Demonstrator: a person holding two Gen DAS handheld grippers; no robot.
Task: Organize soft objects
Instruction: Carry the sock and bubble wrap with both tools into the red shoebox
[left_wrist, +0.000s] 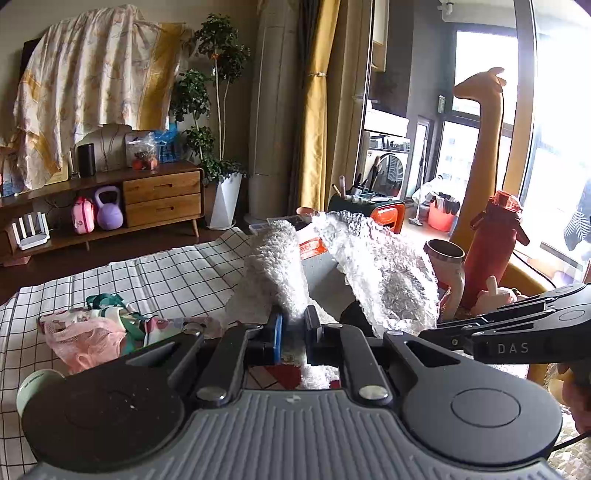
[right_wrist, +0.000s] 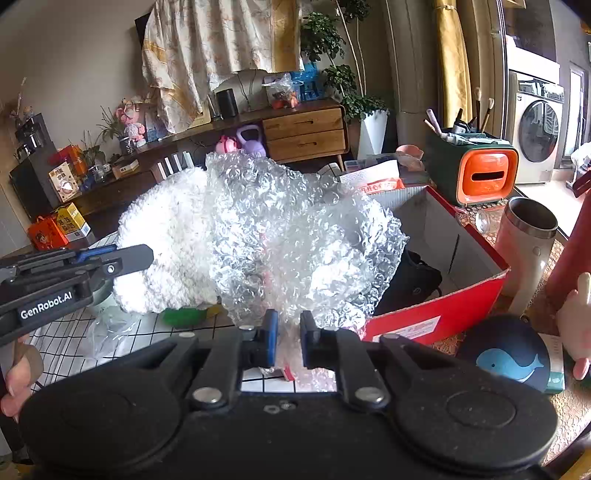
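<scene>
Tongs first: our left tongs (left_wrist: 294, 329) are clamped on a white fluffy cloth (left_wrist: 275, 269), which stands up between the pads and leans toward the red box (right_wrist: 439, 314). Our right tongs (right_wrist: 284, 338) are pinched on a crumpled sheet of bubble wrap (right_wrist: 295, 236), which bulges up just beside the cloth and touches it, partly over the box's open top. Inside the box we can see something black (right_wrist: 410, 280), can't tell what it is. Further left, a bundle of pink and green fabric (left_wrist: 110, 328) lies on the checked cloth over the worktop (left_wrist: 147, 273). To the right of the box stand a steel tumbler (right_wrist: 528, 243) and a red bottle (left_wrist: 491, 243).
</scene>
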